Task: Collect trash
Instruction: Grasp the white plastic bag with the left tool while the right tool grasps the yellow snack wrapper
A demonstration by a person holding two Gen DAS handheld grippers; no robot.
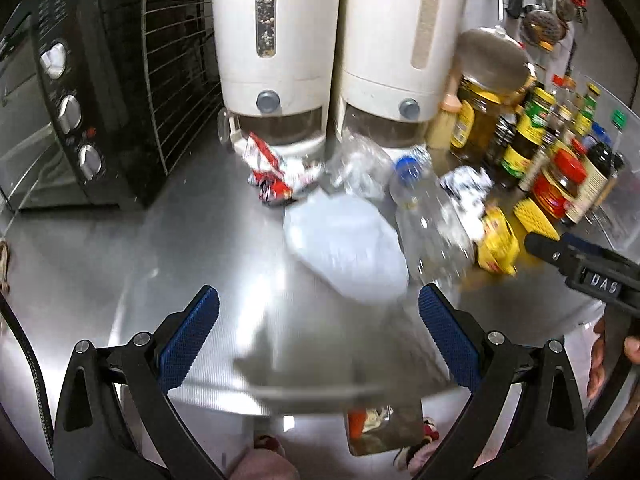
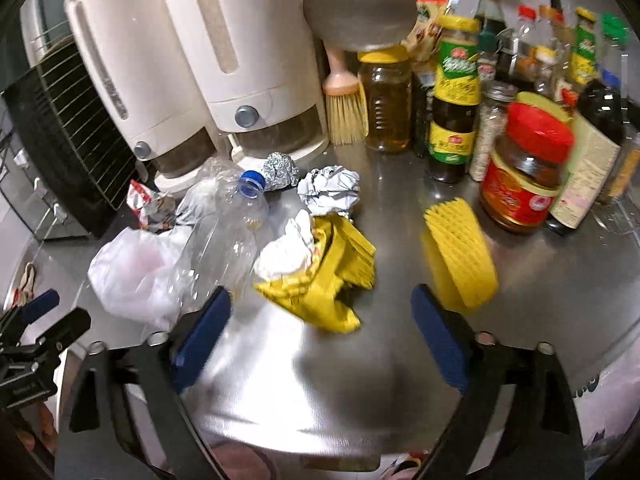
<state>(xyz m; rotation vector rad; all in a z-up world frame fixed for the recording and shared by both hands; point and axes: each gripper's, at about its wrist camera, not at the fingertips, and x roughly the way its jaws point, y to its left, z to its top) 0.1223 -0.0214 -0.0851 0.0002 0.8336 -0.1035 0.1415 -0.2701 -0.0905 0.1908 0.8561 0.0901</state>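
Trash lies on the steel counter. A white plastic bag lies beside a clear bottle with a blue cap. A yellow wrapper, crumpled white paper, a foil ball, a yellow foam net and a red-white wrapper lie around them. My left gripper is open and empty, just in front of the bag. My right gripper is open and empty, in front of the yellow wrapper.
Two white dispensers stand at the back. A black toaster oven is at the left. Sauce bottles and jars crowd the right side, with a brush. The counter's front edge is near.
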